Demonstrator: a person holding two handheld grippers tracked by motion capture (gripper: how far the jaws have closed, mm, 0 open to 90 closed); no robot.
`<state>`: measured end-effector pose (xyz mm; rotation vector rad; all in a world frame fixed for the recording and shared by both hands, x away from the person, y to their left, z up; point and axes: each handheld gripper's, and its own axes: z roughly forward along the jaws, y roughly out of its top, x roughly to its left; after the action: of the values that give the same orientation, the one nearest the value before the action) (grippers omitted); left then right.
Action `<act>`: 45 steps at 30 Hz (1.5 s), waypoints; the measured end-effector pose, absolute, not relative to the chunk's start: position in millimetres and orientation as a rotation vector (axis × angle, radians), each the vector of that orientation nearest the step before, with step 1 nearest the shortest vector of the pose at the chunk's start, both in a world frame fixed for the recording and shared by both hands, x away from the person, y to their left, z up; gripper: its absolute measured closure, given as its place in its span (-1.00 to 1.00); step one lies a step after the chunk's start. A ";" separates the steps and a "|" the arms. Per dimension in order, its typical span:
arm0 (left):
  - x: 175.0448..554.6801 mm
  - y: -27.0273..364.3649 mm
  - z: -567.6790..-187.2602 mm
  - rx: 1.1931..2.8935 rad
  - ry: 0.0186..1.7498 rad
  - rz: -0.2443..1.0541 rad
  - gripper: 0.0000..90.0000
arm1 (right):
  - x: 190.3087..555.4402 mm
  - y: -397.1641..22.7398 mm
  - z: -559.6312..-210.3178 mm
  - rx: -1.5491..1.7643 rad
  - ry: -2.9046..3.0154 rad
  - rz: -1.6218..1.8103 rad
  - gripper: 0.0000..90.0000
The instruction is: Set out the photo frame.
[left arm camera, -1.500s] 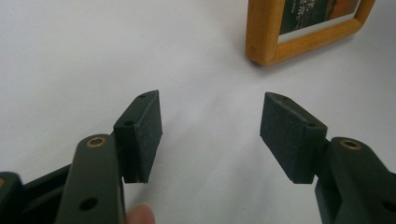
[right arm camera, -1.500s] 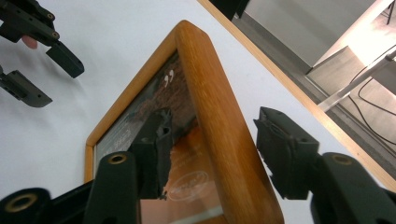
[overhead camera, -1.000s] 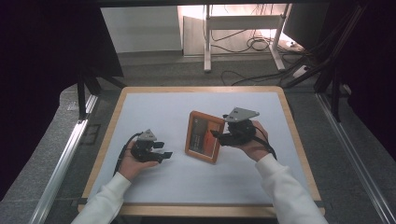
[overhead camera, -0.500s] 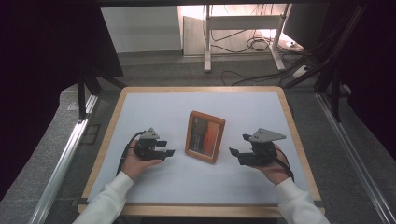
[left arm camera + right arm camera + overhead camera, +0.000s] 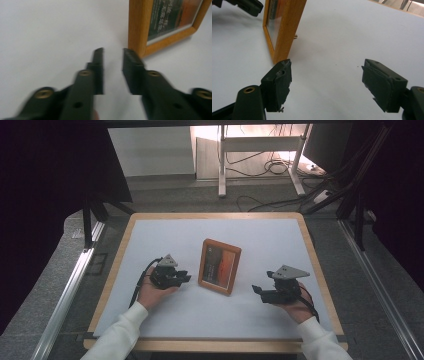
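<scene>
A wooden picture frame (image 5: 219, 266) stands upright near the middle of the white table top (image 5: 260, 235), its glazed front facing the near side and holding a dark and orange print, turned slightly toward the left

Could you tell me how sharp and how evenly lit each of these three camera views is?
High view: sharp on the table, dark at the side edges, with a bright overexposed patch at top centre. Left gripper view: soft, the left tool smeared and the picture frame blurry. Right gripper view: clearer, the right tool fairly crisp, the frame casting a soft shadow.
</scene>
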<state>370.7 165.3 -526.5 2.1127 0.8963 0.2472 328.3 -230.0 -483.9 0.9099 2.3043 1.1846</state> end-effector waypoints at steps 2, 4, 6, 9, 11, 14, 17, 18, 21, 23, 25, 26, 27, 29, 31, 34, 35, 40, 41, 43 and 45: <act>377.1 161.0 -526.5 2.114 0.900 0.258 0.94 | 327.8 -229.2 -484.0 0.906 2.303 1.182 -0.47; 384.0 155.9 -527.8 2.113 0.908 0.251 0.99 | 327.3 -228.7 -484.3 0.902 2.306 1.178 -0.47; 389.8 151.0 -529.9 2.116 0.911 0.240 0.99 | 327.2 -228.6 -484.9 0.903 2.308 1.173 -0.47; 395.5 144.9 -532.2 2.115 0.912 0.223 0.99 | 327.2 -229.6 -486.6 0.900 2.315 1.163 -0.47; 397.6 141.7 -532.9 2.119 0.904 0.221 0.99 | 327.2 -230.4 -487.8 0.904 2.317 1.159 -0.47; 397.4 137.6 -534.1 2.131 0.888 0.215 0.99 | 327.6 -231.7 -488.9 0.904 2.318 1.153 -0.47; 395.5 135.2 -534.1 2.135 0.872 0.210 0.99 | 327.5 -231.9 -489.2 0.902 2.320 1.145 -0.47; 395.1 134.7 -533.9 2.134 0.869 0.208 0.99 | 327.5 -231.8 -489.4 0.905 2.319 1.145 -0.47; 393.3 132.1 -533.2 2.142 0.855 0.211 0.99 | 327.6 -231.4 -489.7 0.903 2.323 1.143 -0.47; 392.9 131.7 -533.5 2.146 0.856 0.210 0.99 | 327.5 -231.1 -489.9 0.897 2.324 1.139 -0.47; 392.6 131.5 -533.4 2.149 0.857 0.213 1.00 | 327.4 -231.1 -489.9 0.896 2.324 1.138 -0.47; 392.3 131.1 -533.3 2.152 0.856 0.214 1.00 | 327.4 -231.2 -489.8 0.896 2.324 1.138 -0.47; 392.2 131.0 -533.4 2.154 0.855 0.213 1.00 | 327.3 -231.2 -489.7 0.898 2.322 1.138 -0.47; 391.9 130.9 -533.6 2.157 0.852 0.214 1.00 | 327.5 -231.4 -489.6 0.898 2.322 1.138 -0.47; 391.2 130.4 -533.9 2.153 0.854 0.210 1.00 | 327.6 -231.4 -489.8 0.898 2.322 1.134 -0.47; 390.1 130.8 -533.5 2.161 0.847 0.208 1.00 | 327.7 -231.3 -490.1 0.894 2.324 1.129 -0.47; 389.1 130.0 -533.4 2.156 0.849 0.206 1.00 | 327.7 -231.3 -490.1 0.894 2.325 1.129 -0.47; 386.0 129.3 -532.6 2.169 0.835 0.205 1.00 | 327.5 -231.5 -489.9 0.893 2.324 1.128 -0.47; 385.0 128.7 -532.6 2.166 0.836 0.205 1.00 | 327.5 -231.6 -489.8 0.893 2.323 1.129 -0.47; 383.5 128.6 -532.2 2.176 0.828 0.206 1.00 | 327.5 -231.9 -489.7 0.894 2.322 1.130 -0.47; 381.8 127.6 -532.2 2.178 0.824 0.211 1.00 | 327.4 -231.9 -489.7 0.894 2.323 1.130 -0.47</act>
<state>381.8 127.6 -532.2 2.1775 0.8242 0.2105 327.4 -231.9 -489.7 0.8941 2.3228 1.1297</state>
